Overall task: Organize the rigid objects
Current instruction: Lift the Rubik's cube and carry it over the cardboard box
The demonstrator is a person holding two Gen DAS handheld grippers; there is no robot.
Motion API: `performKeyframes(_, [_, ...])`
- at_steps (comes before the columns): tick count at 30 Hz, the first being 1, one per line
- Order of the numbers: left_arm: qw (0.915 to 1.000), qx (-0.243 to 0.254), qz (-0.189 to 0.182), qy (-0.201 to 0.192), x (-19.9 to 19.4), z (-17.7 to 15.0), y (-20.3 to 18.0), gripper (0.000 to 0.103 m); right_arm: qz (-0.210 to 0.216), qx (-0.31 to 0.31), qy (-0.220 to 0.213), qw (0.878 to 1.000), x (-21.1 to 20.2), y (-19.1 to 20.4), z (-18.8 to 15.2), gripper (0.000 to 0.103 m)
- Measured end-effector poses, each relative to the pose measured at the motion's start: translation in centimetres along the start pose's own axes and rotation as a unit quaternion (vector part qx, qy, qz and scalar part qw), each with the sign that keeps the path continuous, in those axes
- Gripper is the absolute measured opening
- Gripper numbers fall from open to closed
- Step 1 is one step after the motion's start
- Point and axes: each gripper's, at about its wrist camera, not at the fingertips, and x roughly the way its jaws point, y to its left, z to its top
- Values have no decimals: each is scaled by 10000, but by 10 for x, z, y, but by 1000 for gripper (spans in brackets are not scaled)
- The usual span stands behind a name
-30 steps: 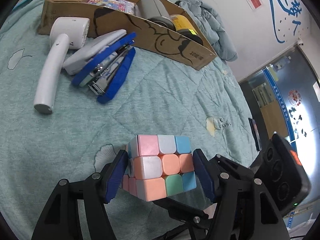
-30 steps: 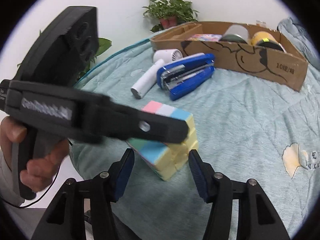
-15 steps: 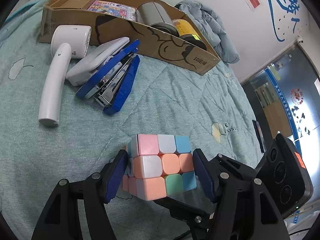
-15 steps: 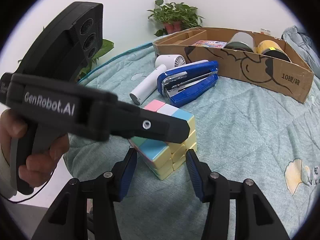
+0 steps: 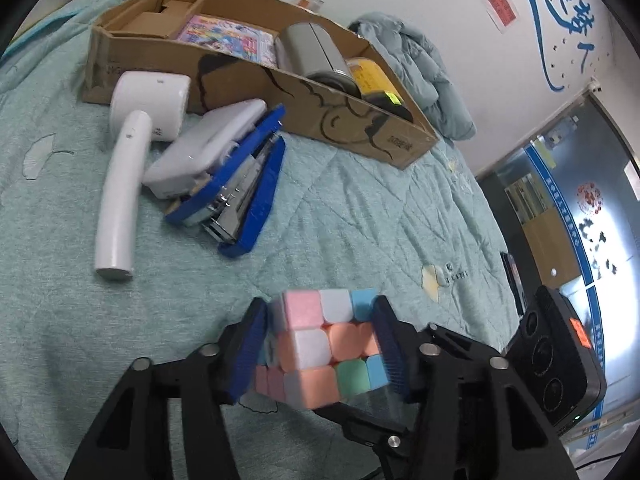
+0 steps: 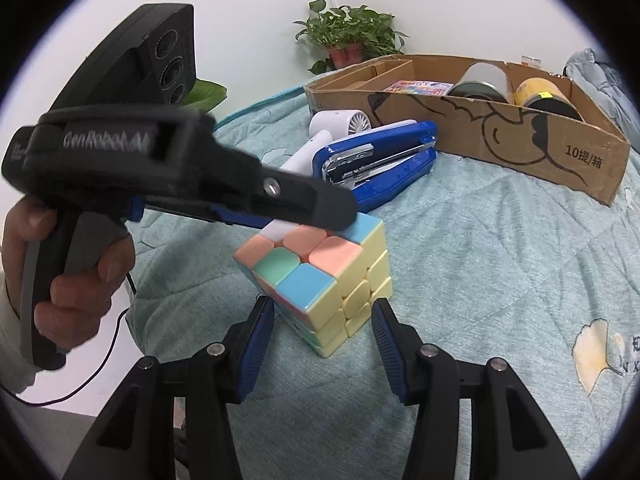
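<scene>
A pastel puzzle cube (image 5: 324,348) sits between the blue pads of my left gripper (image 5: 320,350), which is shut on it and holds it above the teal quilt. In the right wrist view the cube (image 6: 320,280) hangs under the left gripper's black finger (image 6: 304,200), tilted. My right gripper (image 6: 322,344) is open, its jaws on either side of the cube's lower corner without touching. A blue stapler (image 5: 244,200) and a white handheld fan (image 5: 128,160) lie near the cardboard box (image 5: 360,120).
The box (image 6: 520,136) holds a silver can (image 6: 484,80), a yellow can (image 6: 544,96), a colourful booklet (image 5: 232,38) and a small carton. A white case (image 5: 204,152) lies on the stapler. A potted plant (image 6: 348,36) and a grey jacket (image 5: 416,60) are behind.
The left gripper has lifted and tilted the cube, so its top faces the right camera more. The right gripper has come closer, its jaws now flanking the cube's lower corner.
</scene>
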Motion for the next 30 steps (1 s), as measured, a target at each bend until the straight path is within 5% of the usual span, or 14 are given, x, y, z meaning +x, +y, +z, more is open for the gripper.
performKeyframes(15, [9993, 366, -26, 81, 3, 0, -4, 46, -26, -292, 29, 9996, 7, -5, 11, 65])
performKeyframes(21, [9995, 194, 201, 133, -5, -4, 6, 65, 5, -159, 120, 9998, 7, -2, 9, 64])
performKeyframes(25, [9993, 98, -245, 247, 1, -11, 8, 58, -52, -72, 152, 9998, 11, 1, 9, 64])
performKeyframes(30, [9995, 304, -25, 97, -2, -12, -2, 58, -236, -166, 59, 9996, 11, 8, 13, 64])
